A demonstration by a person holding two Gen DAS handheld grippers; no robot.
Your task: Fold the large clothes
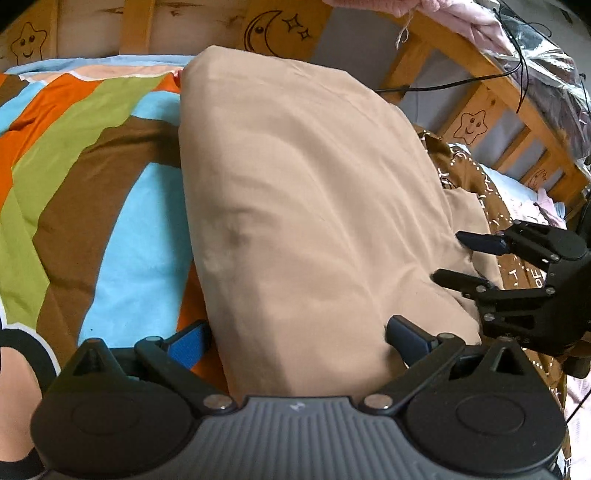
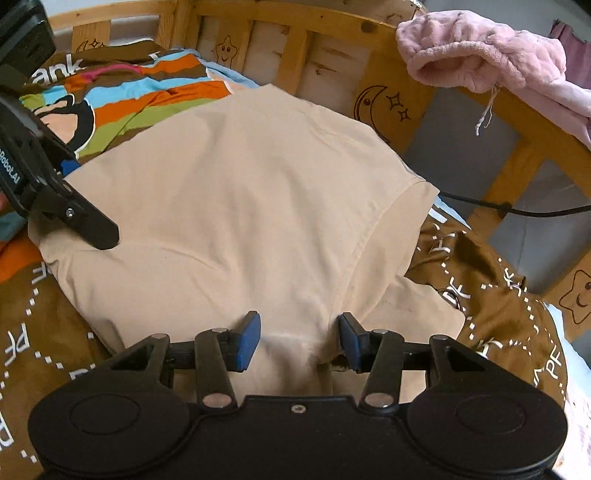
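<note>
Your beige garment lies folded into a long panel on the striped bedspread, running from the near edge of the bed toward the far wooden bed rail. Its right side overlaps a brown cloth with white lettering.

Your left gripper sits at the near end of the garment with its jaws spread wide; the cloth passes between them, but the pads do not press on it, so it holds nothing. The left finger rests over the bedspread, the right one over the beige cloth.

Your right gripper stands about half open over the garment's near right part (where a sleeve seam curves past), beige cloth between its blue pads, which do not pinch it.

A pink fleece garment hangs over the rail at far right.
</note>
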